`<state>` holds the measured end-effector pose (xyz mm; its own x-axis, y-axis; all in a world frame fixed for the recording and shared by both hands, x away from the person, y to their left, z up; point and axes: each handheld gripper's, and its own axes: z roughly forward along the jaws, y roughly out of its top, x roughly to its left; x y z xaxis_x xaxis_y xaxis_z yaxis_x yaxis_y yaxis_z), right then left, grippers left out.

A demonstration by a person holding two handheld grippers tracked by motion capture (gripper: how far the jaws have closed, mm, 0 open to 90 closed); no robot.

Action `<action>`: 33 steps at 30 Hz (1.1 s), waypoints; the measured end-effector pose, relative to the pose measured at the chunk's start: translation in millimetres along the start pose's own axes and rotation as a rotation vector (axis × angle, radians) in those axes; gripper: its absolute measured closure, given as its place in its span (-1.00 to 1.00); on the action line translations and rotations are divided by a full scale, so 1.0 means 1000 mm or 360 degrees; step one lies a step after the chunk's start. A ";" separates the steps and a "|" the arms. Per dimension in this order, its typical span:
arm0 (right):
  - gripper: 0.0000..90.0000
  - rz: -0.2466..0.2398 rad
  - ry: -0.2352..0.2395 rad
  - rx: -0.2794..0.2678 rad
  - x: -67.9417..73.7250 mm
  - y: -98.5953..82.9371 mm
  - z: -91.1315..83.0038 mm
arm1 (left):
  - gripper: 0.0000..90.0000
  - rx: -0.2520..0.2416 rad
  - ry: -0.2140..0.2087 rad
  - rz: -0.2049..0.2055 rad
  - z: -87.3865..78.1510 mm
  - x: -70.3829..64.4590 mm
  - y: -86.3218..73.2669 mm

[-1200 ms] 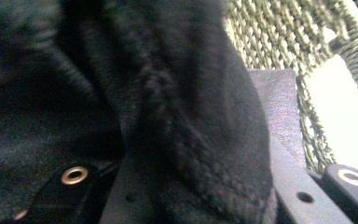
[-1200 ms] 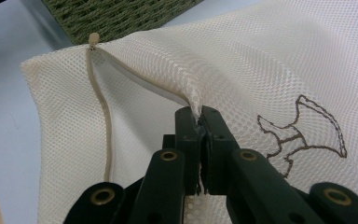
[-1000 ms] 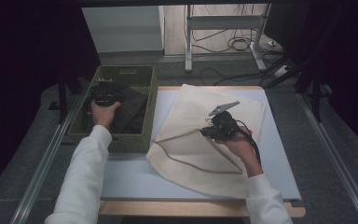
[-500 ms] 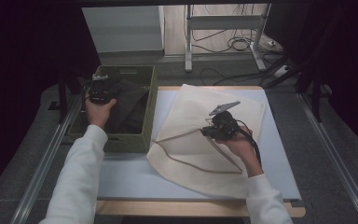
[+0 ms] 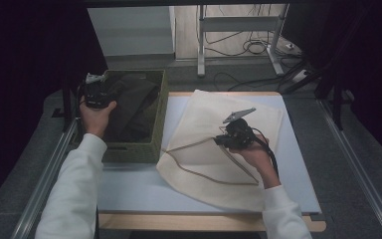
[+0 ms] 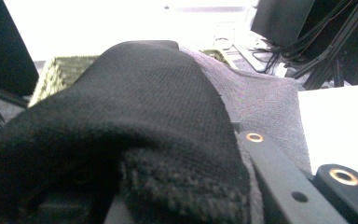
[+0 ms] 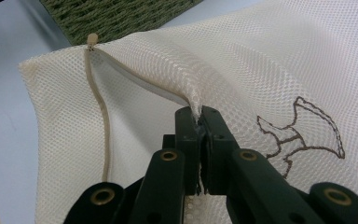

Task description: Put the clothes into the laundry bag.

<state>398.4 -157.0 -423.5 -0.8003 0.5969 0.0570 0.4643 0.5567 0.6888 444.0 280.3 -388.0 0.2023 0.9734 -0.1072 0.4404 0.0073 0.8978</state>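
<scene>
Lifted higher than half a second ago, my left gripper [image 5: 95, 91] is now hanging over the far left corner of the green woven basket [image 5: 155, 135], dragging the black knitted garment [image 5: 129, 107] up with it. Its jaws are pressing together on a thick fold of that cloth, which is draping over them and trailing back down into the basket. I am judging the garment soft, light and floppy, sagging wherever it is unsupported, so a bunched fold is the sound place to grip. My left hand [image 5: 97, 117] is reaching forward, forearm nearly straight.

My right gripper [image 7: 198, 135] is staying put, jaws pinching the edge of the cream mesh laundry bag [image 7: 242, 60] just beside its mouth and tenting the top layer upward. The beige drawstring cord [image 7: 98, 107] is running down to the left of the jaws. My right wrist is resting low on the bag, well apart from the basket.
</scene>
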 end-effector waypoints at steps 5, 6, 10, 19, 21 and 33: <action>0.92 0.0000 -0.0003 0.0002 0.000 0.000 0.000 | 0.78 -0.0047 -0.0019 0.0050 -0.012 -0.007 0.009; 0.92 -0.0001 -0.0004 0.0002 0.001 0.000 0.000 | 0.78 -0.0057 -0.0023 0.0063 -0.015 -0.009 0.011; 0.92 -0.0002 -0.0007 0.0000 0.001 0.000 -0.001 | 0.78 -0.0091 -0.0047 0.0086 -0.024 -0.013 0.018; 0.92 0.0001 0.0001 -0.0009 -0.001 0.000 -0.001 | 0.78 -0.0151 -0.0081 0.0076 -0.041 -0.015 0.028; 0.92 0.0002 0.0001 -0.0008 -0.001 0.000 -0.001 | 0.78 -0.0166 -0.0088 0.0071 -0.045 -0.015 0.030; 0.92 0.0012 0.0005 -0.0012 -0.003 -0.001 0.001 | 0.78 -0.0259 -0.0168 0.0053 -0.070 -0.021 0.042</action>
<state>400.8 -158.9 -425.4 -0.7980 0.5992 0.0646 0.4675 0.5478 0.6938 397.3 276.0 -317.9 0.3091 0.9443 -0.1126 0.2866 0.0204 0.9578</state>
